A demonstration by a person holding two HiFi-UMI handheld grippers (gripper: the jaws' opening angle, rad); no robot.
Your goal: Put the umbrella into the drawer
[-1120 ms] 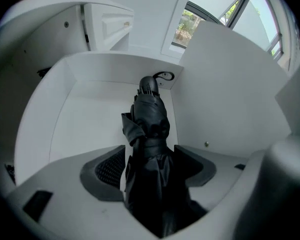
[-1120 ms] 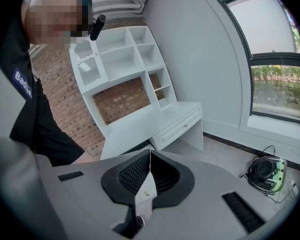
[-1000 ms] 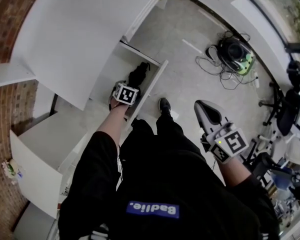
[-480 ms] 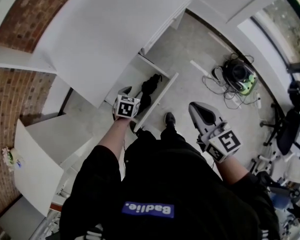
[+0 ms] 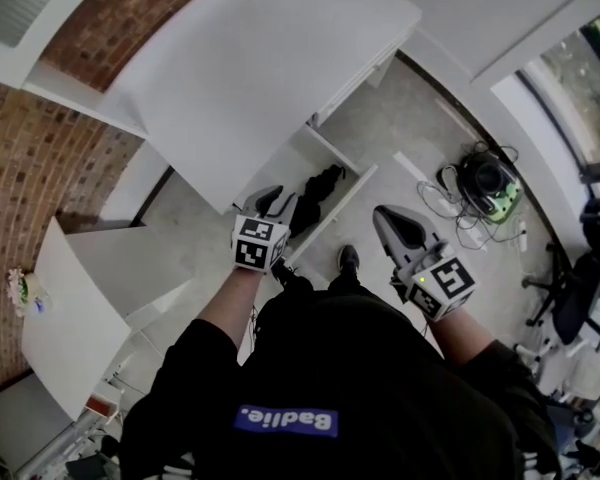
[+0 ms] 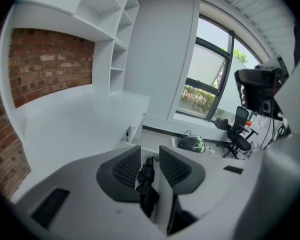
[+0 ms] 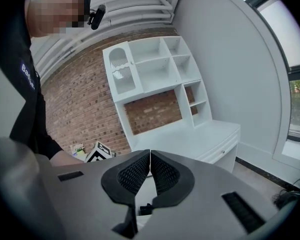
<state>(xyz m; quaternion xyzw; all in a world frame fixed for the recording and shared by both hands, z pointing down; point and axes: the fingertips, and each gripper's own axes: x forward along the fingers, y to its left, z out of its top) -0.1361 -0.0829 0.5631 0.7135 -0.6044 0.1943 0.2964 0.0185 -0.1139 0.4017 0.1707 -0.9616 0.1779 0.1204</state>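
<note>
The folded black fabric umbrella (image 5: 318,190), judged light, limp and best gripped mid-shaft, is seen in the open white drawer (image 5: 342,206) below the left gripper (image 5: 268,200), whose empty, part-open jaws have just been closing; the right gripper (image 5: 392,226) is seen shut.

White furniture, red brick, one black umbrella.

The bench (image 5: 260,58) and its drawer (image 5: 332,220) are plain white, set against a red-brown brick wall (image 5: 40,168) with pale mortar lines, and the umbrella (image 5: 315,193) is black. The left gripper (image 5: 270,200) and right gripper (image 5: 390,218) are pale grey with dark, ribbed pads (image 6: 126,168), and each carries a cube (image 5: 442,286) of black-and-white square markers. The floor (image 5: 400,138) is grey. The person's top (image 5: 380,388) is black with a blue patch lettered in white.
</note>
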